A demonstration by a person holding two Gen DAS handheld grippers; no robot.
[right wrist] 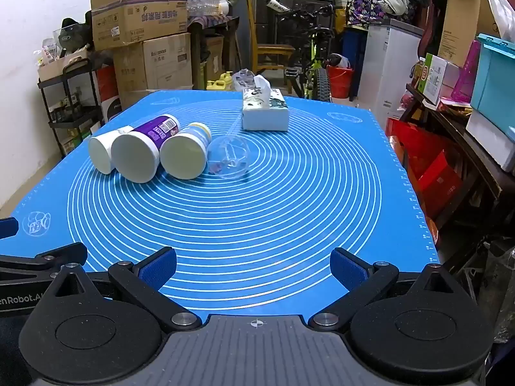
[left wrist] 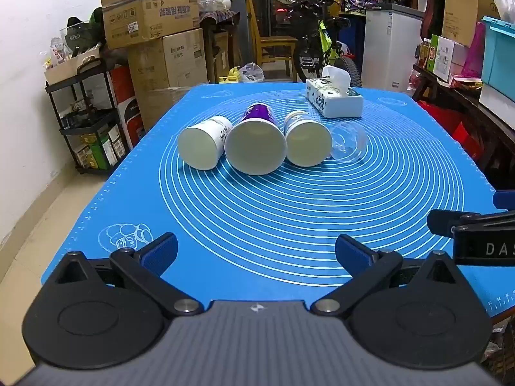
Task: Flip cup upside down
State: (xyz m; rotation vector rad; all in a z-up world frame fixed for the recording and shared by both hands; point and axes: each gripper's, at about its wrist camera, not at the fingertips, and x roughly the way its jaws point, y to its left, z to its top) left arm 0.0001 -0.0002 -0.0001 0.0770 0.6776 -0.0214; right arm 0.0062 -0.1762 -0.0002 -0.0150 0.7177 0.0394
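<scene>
Several cups lie on their sides in a row on the blue mat (left wrist: 289, 212), mouths toward me. In the left wrist view: a white cup (left wrist: 202, 144), a purple cup (left wrist: 256, 143), a white and yellow cup (left wrist: 305, 140) and a clear plastic cup (left wrist: 349, 141). In the right wrist view: the white cup (right wrist: 103, 154), the purple cup (right wrist: 141, 151), the white and yellow cup (right wrist: 185, 151), the clear cup (right wrist: 229, 157). My left gripper (left wrist: 256, 252) is open and empty near the mat's front edge. My right gripper (right wrist: 254, 265) is open and empty, also near the front.
A tissue box (left wrist: 334, 96) stands behind the cups, also in the right wrist view (right wrist: 265, 111). The mat (right wrist: 257, 212) covers the table. Cardboard boxes (left wrist: 151, 13), a black shelf cart (left wrist: 87, 119), a bicycle (left wrist: 318, 45) and a side table with bins (right wrist: 476, 106) surround it.
</scene>
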